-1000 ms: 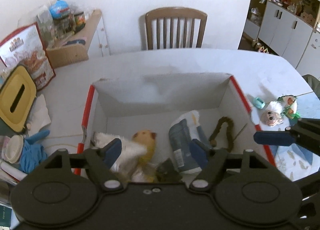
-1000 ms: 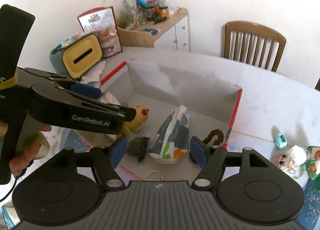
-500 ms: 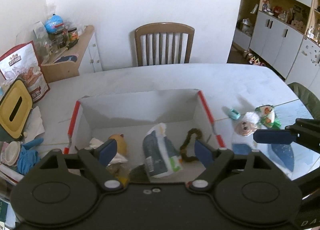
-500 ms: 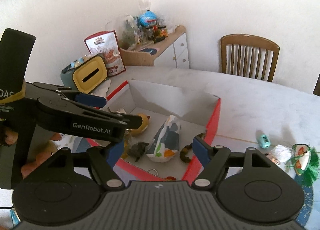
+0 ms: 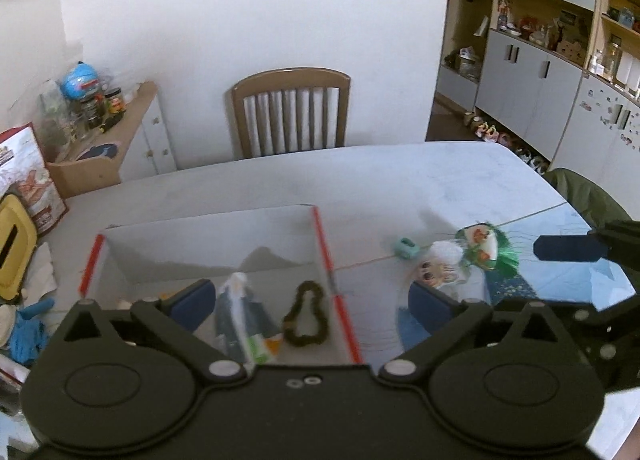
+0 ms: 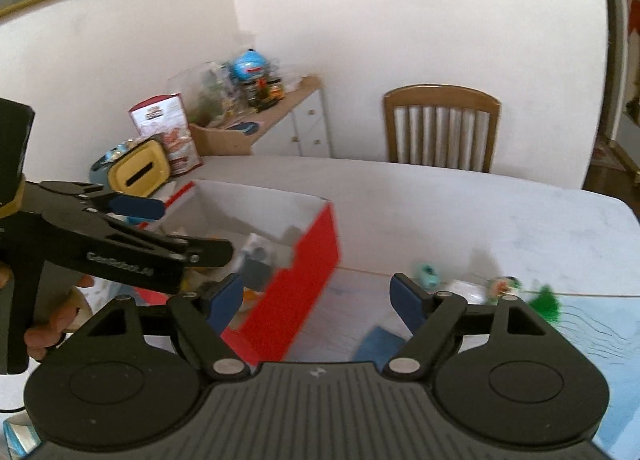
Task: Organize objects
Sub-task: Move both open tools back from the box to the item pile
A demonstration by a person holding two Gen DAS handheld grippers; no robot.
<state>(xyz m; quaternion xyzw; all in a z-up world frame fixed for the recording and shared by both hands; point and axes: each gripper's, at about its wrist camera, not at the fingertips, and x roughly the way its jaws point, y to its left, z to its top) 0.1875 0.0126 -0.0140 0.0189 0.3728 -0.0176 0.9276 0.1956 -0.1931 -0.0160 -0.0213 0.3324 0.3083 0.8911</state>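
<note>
While both hang above table point(image 5: 280, 184), left tool point(image 5: 310, 298) and right tool point(image 6: 318, 296) gape wide, empty.

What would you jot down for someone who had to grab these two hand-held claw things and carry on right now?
Left gripper: open, holds nothing, above the box's right side.
Right gripper: open, holds nothing, over the table beside the box.
In the red-edged box: a printed pouch and a dark hair tie; other contents are hidden by the fingers.
Still out on the table, right of the box: a small teal item, a doll-face charm and a green-fringed ornament.
Left to do: those three probably go into the box.
</note>
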